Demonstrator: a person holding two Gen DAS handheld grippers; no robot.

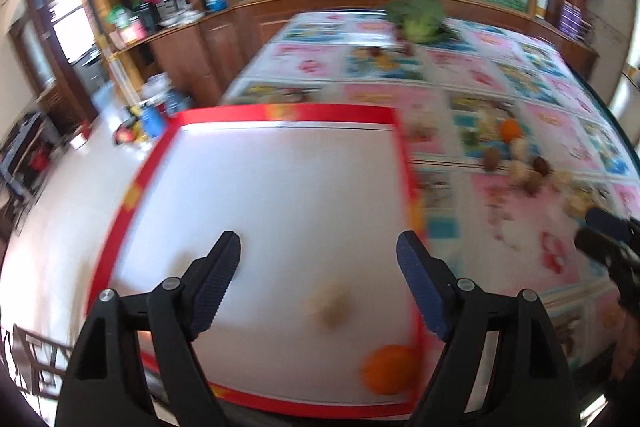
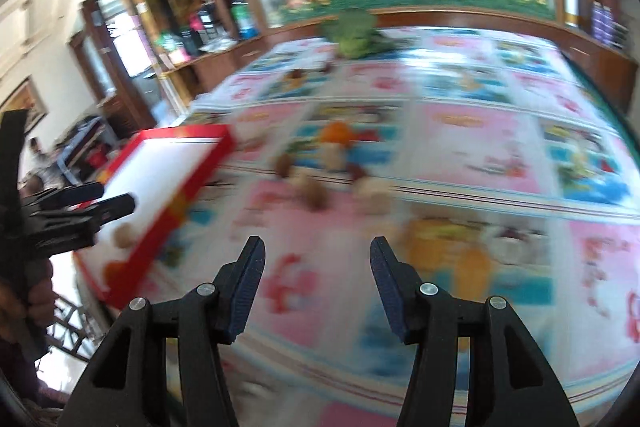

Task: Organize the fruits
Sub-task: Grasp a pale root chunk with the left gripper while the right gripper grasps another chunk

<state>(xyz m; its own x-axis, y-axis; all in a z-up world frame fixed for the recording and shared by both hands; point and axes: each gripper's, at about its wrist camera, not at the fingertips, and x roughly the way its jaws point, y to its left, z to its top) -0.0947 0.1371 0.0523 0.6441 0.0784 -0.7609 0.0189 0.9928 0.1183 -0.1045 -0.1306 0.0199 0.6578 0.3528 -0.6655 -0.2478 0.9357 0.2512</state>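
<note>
Left gripper [image 1: 318, 255] spread wide, empty, over red-rimmed white tray [image 1: 280, 187]. Tray holds two fruits: orange [image 1: 390, 369], tan one [image 1: 330, 305]. Right gripper [image 2: 316, 259] spread, empty, above patterned cloth [image 2: 460, 131] on bench. Loose pile beyond: one orange [image 2: 336, 133], several brown and tan fruits [image 2: 316, 197], count blurred. Green vegetable [image 2: 354, 33] at far edge. Wood cabinets, flower mural behind.

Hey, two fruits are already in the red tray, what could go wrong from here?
1. The orange lies at the tray's near right rim; the open left gripper may knock it.
2. The loose fruits lie tightly clustered, so the open right gripper may scatter neighbours.
3. Blur makes aiming uncertain.
</note>
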